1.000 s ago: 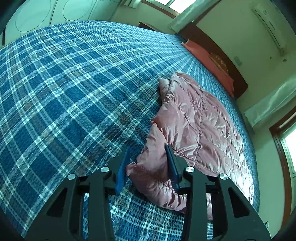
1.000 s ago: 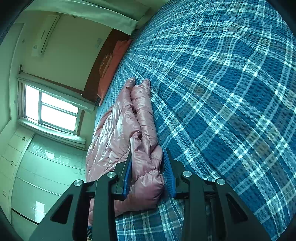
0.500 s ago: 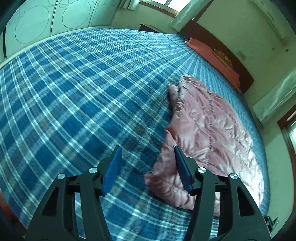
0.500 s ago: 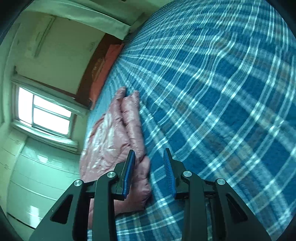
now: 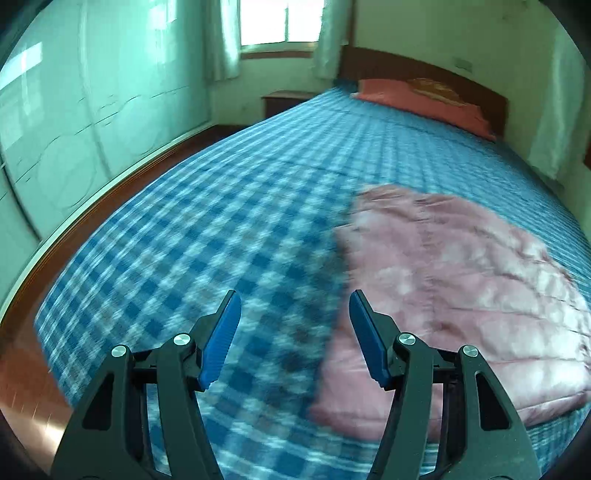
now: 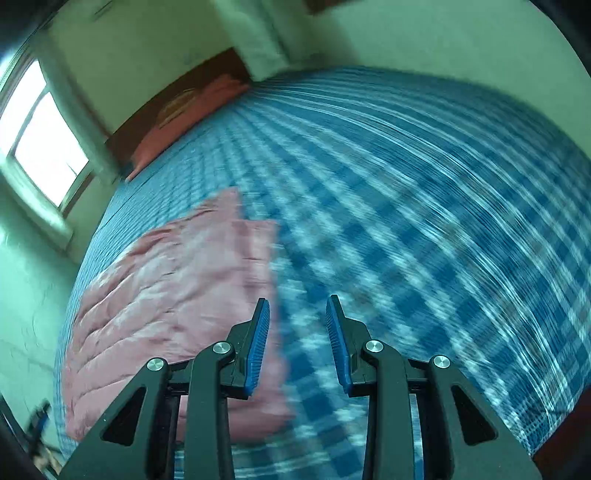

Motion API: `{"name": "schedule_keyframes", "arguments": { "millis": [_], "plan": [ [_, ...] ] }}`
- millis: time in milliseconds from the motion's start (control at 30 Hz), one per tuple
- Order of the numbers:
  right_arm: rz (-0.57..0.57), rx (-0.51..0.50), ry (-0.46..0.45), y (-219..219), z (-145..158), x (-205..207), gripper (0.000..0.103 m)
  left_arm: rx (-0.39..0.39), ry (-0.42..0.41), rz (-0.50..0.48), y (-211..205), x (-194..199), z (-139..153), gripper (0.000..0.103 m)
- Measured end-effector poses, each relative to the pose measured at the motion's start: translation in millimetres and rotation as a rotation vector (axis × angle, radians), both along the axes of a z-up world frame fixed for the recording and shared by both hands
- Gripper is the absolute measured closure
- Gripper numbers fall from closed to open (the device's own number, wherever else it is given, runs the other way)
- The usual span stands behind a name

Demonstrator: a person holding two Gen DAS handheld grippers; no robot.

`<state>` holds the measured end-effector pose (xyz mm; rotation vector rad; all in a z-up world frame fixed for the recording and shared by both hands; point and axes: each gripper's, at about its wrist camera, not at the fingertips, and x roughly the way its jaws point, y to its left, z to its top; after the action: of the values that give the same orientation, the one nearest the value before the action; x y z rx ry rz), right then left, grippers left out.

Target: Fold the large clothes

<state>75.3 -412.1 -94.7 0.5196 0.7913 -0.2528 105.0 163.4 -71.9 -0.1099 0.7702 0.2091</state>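
A pink quilted down jacket (image 5: pixel 454 291) lies folded and flat on the bed with the blue plaid cover (image 5: pixel 221 221). In the left wrist view it fills the right half. My left gripper (image 5: pixel 293 325) is open and empty, held above the cover just left of the jacket's edge. In the right wrist view the jacket (image 6: pixel 173 295) lies to the left. My right gripper (image 6: pixel 297 332) is open and empty, above the cover beside the jacket's right edge. Both views are blurred by motion.
An orange-red pillow (image 5: pixel 417 99) lies at the wooden headboard (image 5: pixel 424 70). A window (image 5: pixel 280 22) with curtains is behind it, a nightstand (image 5: pixel 284 101) beside the bed. A white wardrobe (image 5: pixel 66 122) stands along the left; the wooden floor (image 5: pixel 33 369) shows past the bed's edge.
Both grippers let go of the jacket's folded sleeve edge, opened wider and pulled back and up. The jacket now lies flat on the bed, farther from both cameras.
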Motion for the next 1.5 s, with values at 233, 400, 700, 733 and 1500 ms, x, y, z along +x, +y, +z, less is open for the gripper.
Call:
{"name": "schedule_keyframes", "arguments": {
  "millis": [233, 400, 700, 733, 1500],
  "plan": [
    [0.242, -0.076, 0.001, 96, 15, 60, 0.070, 0.057, 0.023, -0.147, -89, 29, -3, 0.042],
    [0.389, -0.174, 0.066, 168, 7, 101, 0.070, 0.135, 0.065, -0.195, -141, 50, -18, 0.042],
    [0.473, -0.313, 0.201, 211, -52, 128, 0.070, 0.198, 0.173, -0.190, -162, 77, -74, 0.046],
    [0.473, -0.306, 0.206, 210, -52, 130, 0.070, 0.208, 0.175, -0.194, -164, 76, -76, 0.048],
    [0.475, -0.246, 0.092, 207, -30, 169, 0.070, 0.126, 0.126, -0.187, -174, 112, -54, 0.056]
  ]
}}
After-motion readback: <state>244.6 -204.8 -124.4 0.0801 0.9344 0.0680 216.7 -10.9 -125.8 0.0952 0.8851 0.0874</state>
